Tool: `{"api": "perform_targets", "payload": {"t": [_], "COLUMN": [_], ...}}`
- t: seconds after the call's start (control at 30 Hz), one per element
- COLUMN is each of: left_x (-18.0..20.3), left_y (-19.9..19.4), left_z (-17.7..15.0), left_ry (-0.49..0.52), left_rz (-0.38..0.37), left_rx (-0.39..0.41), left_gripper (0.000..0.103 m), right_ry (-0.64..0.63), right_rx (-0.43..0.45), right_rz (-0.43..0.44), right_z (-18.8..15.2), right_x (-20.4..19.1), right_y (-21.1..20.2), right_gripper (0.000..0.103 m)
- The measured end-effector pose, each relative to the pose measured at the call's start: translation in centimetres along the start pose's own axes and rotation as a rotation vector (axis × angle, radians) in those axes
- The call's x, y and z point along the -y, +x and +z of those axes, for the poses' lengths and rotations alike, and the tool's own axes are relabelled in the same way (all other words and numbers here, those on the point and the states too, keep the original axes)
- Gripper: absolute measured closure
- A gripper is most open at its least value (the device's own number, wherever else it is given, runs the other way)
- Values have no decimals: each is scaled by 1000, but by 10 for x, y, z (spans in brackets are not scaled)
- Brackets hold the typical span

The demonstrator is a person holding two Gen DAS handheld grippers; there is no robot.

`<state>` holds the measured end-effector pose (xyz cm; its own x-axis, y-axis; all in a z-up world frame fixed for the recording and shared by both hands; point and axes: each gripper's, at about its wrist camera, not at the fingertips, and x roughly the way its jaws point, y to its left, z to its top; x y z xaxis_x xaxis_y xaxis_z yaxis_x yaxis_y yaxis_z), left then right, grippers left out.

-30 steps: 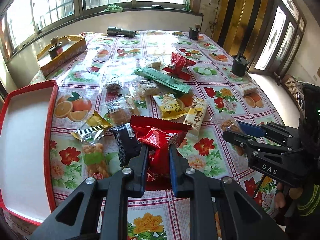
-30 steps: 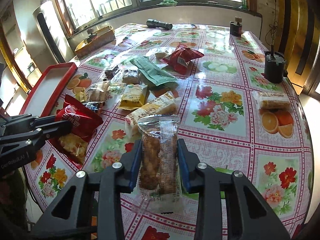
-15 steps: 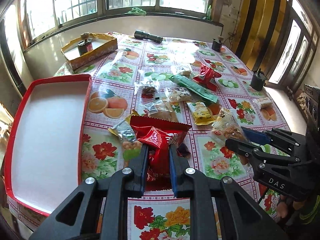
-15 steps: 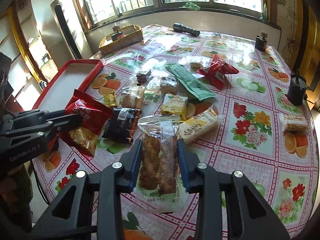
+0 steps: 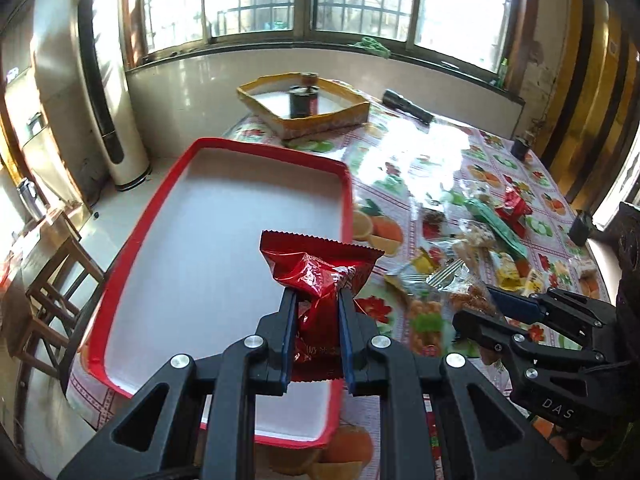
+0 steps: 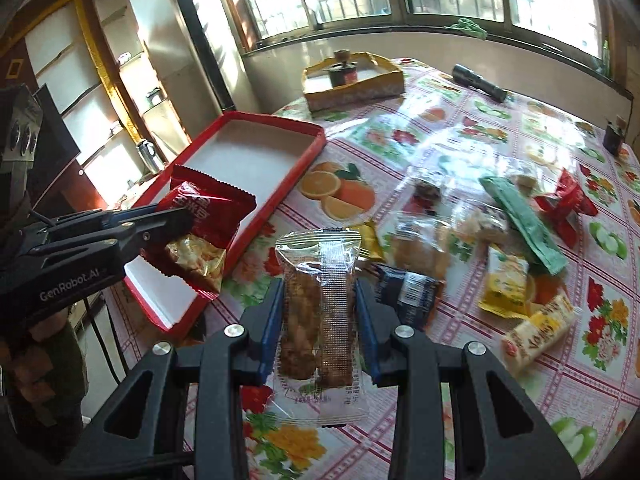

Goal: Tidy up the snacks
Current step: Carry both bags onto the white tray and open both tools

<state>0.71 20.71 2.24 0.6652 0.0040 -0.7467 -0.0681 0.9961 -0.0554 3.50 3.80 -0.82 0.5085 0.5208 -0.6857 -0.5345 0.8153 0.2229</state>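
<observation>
Left tongs clamp the red bag over the tray; right tongs clamp the clear bar above the counter. An early release could drop either one outside the tray.

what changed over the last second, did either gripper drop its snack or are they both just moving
Neither dropped anything. Both grippers swung left toward the red tray: the left gripper now holds its red packet over the tray, and the right gripper carries its clear-wrapped bar closer to it. The snacks on the table stayed put, and the tray is still empty.
</observation>
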Motion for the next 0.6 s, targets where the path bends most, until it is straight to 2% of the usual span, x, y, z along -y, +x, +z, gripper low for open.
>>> {"api": "perform_targets", "payload": {"t": [0.13,0.27,0.6], "left_x": [-31,-43,-72], "left_y": [3,9,21], "left_z": [0,0,-5], "left_ry": [-54,-75,-108], "left_rz": [43,63,102], "left_rx": [2,-4,-17], "left_gripper": [85,85,85], "right_ry": [-43,-56,-59], "right_rx": [-4,-12,-34], "right_rz": [53,101,152], "right_z": [18,31,48], "right_x": [-29,-50,-71], "right_y": [22,44,85], "right_gripper": [66,66,66]}}
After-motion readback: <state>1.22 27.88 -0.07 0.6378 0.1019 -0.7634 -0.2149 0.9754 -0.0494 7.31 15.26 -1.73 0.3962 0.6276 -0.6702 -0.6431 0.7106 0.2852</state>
